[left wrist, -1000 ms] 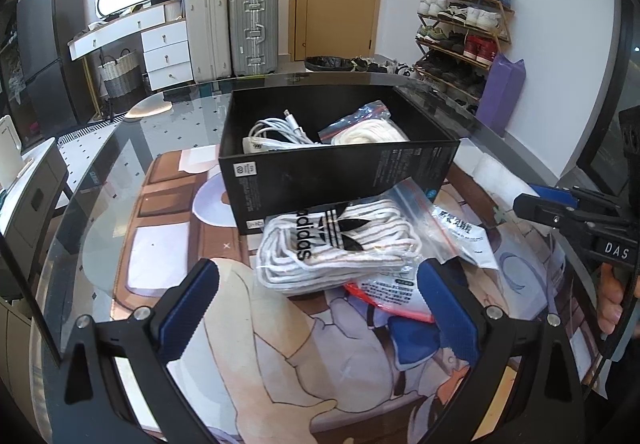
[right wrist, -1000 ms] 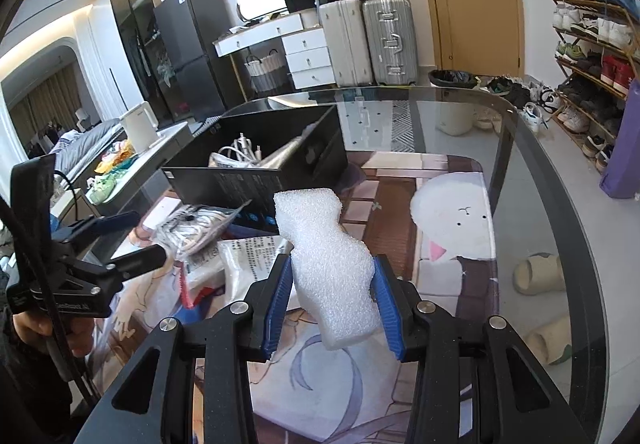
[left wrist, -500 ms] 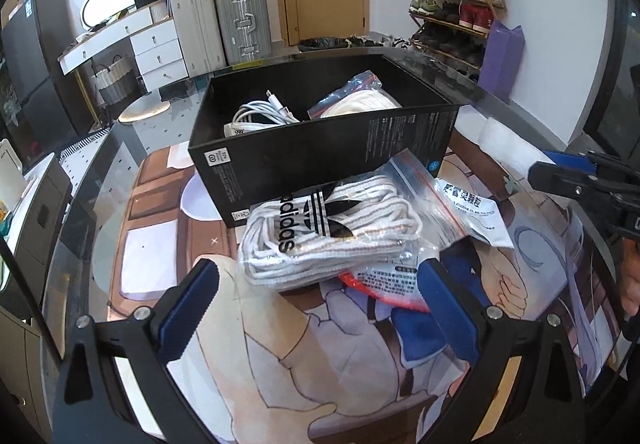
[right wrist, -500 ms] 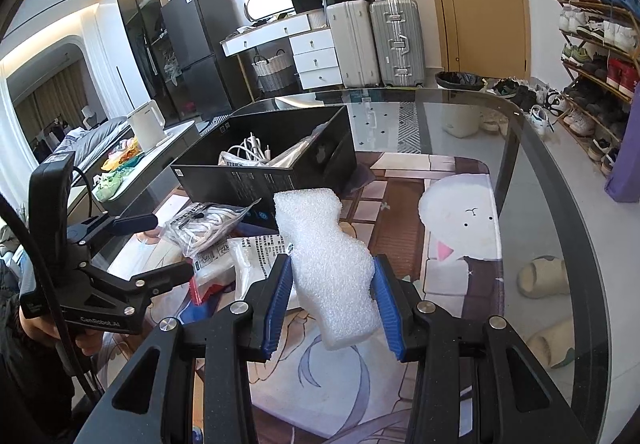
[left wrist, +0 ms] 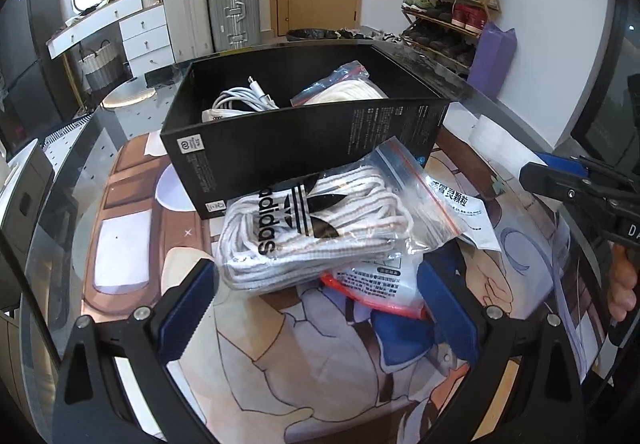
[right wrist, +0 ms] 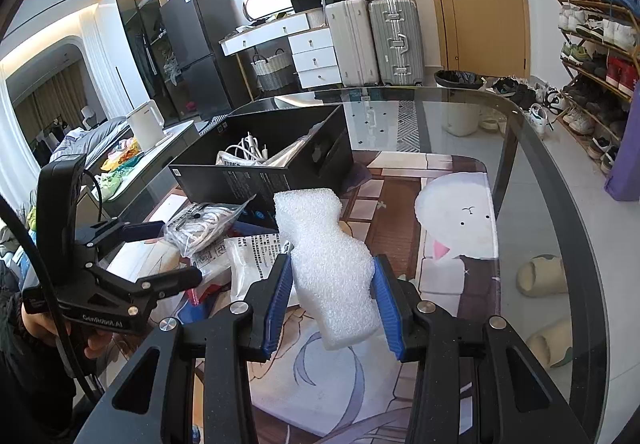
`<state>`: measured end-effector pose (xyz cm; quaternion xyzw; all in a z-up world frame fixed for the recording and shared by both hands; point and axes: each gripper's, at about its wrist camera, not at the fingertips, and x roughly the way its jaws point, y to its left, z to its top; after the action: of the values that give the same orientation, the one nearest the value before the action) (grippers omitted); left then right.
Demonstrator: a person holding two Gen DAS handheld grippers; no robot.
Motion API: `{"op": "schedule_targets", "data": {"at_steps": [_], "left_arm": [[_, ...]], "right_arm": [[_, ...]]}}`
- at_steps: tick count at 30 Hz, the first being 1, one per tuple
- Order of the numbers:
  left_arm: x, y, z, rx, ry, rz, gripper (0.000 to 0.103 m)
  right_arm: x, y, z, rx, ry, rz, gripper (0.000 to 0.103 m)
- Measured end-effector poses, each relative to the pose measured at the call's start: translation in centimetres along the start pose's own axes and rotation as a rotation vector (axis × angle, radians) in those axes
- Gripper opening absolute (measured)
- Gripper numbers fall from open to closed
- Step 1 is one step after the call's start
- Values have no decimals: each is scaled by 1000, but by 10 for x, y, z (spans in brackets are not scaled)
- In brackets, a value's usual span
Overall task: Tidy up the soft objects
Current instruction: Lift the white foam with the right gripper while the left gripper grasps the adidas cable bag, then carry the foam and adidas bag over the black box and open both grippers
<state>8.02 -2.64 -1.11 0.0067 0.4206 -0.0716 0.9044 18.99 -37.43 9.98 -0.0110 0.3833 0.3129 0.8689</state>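
Observation:
My right gripper [right wrist: 332, 300] is shut on a white foam piece [right wrist: 328, 256] and holds it above the table mat. My left gripper [left wrist: 316, 308] is open, its jaws wide on either side of a clear zip bag of white Adidas laces [left wrist: 320, 232]. That bag lies on flat printed pouches [left wrist: 384, 284] in front of a black open box [left wrist: 304, 136]. The box holds white cables [left wrist: 240, 100] and another bagged white item [left wrist: 344, 88]. The left gripper [right wrist: 160, 256] also shows in the right wrist view, at the bag [right wrist: 204, 224].
The glass table [right wrist: 540, 164] carries a printed cartoon mat [right wrist: 452, 228]. Its curved edge runs along the right. Suitcases [right wrist: 372, 40], a white drawer unit, a shoe rack [left wrist: 452, 20] and a door stand behind. Slippers lie on the floor under the glass.
My left gripper has moved forward, closer to the Adidas bag and the box, staying open. My right gripper has kept its hold on the foam piece with little movement.

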Motion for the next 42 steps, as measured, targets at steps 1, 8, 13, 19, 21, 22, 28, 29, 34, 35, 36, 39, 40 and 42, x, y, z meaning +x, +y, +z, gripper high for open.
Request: {"op": "schedule_targets", "data": {"at_steps": [1,8,13,19,21,22,28,29,34,35,36,39,40,42], "left_arm": [[0,1,0,-4,-1,-3,100],[2,5,7,-25,-20,18,100],[7,5,10,-30,-37,25,100],[7,7,16,-33,-68,24,100],[8,7,18,-38,-77,19,100],[7,8,18,-39,-80,11,99],[2,13,16,-39,-109,-11,88],[1,12,15,-35,-111,-13,86],[-4,14,12,-36,-124,-25,79],[-6,15,11,-37,-129,-26,78],[-7,15,10,-37,-132,-26,78],[-11,16,8,-36,-134,-32,71],[-12,16,7,-38,-137,-31,71],[-14,16,7,-37,-142,-33,71]], "right_arm": [[1,0,0,-2,2,1,41],[0,2,-1,-11,5,7,41],[0,2,-1,-10,5,7,41],[0,2,-2,-10,6,9,41],[0,3,-2,-12,9,11,41],[0,3,-3,-12,10,12,41],[1,3,-3,-11,13,15,41],[1,3,-2,-12,13,15,41],[1,4,-2,-15,12,18,41],[1,4,-2,-16,11,18,41],[1,4,-3,-16,11,18,41],[1,4,-2,-15,12,18,41],[1,4,-2,-16,11,17,41],[1,4,-2,-17,11,20,41]]}}
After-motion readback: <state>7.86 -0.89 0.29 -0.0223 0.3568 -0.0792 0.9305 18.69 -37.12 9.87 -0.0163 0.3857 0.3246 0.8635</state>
